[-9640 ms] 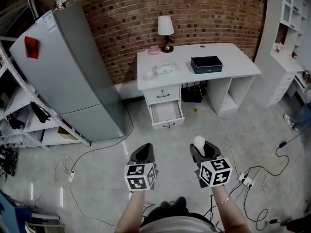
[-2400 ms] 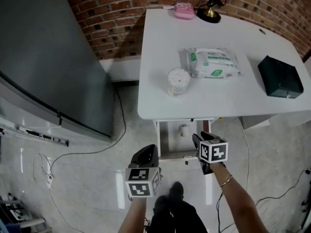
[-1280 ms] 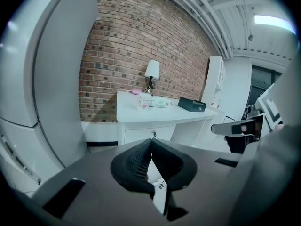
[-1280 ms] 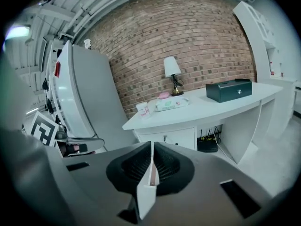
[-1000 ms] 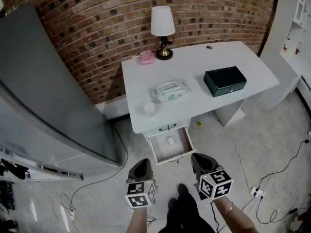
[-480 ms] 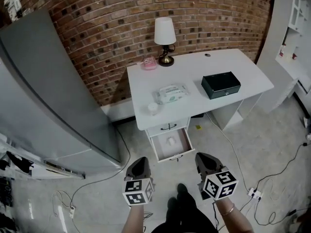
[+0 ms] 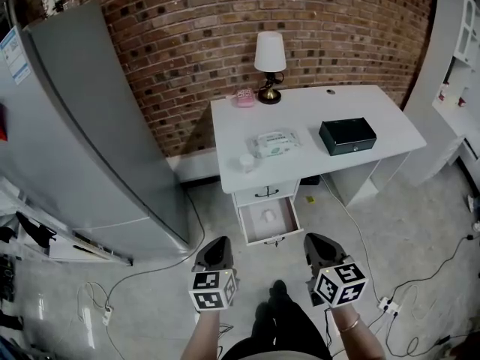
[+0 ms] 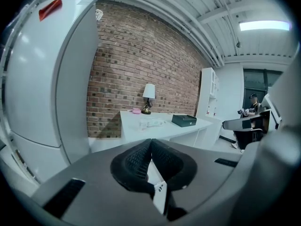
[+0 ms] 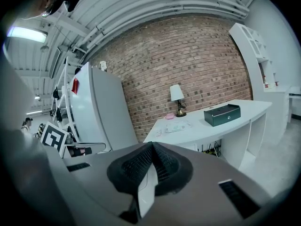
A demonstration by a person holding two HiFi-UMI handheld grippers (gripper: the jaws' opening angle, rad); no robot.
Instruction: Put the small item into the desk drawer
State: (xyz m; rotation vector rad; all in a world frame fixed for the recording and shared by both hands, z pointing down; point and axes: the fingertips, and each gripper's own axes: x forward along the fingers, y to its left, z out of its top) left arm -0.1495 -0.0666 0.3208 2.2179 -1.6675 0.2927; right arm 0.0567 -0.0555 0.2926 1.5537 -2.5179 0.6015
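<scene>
Well left of the drawer (image 7: 283, 225), the fridge (image 7: 90, 141)'s label (image 7: 10, 55) is unreadably small.

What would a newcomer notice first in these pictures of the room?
The white desk against the brick wall draws the eye first, with its lower drawer pulled open and a small white item lying inside. A tall grey fridge fills the left side. At the bottom edge, the left tool and right tool are both shut and empty, well apart from the drawer.
</scene>
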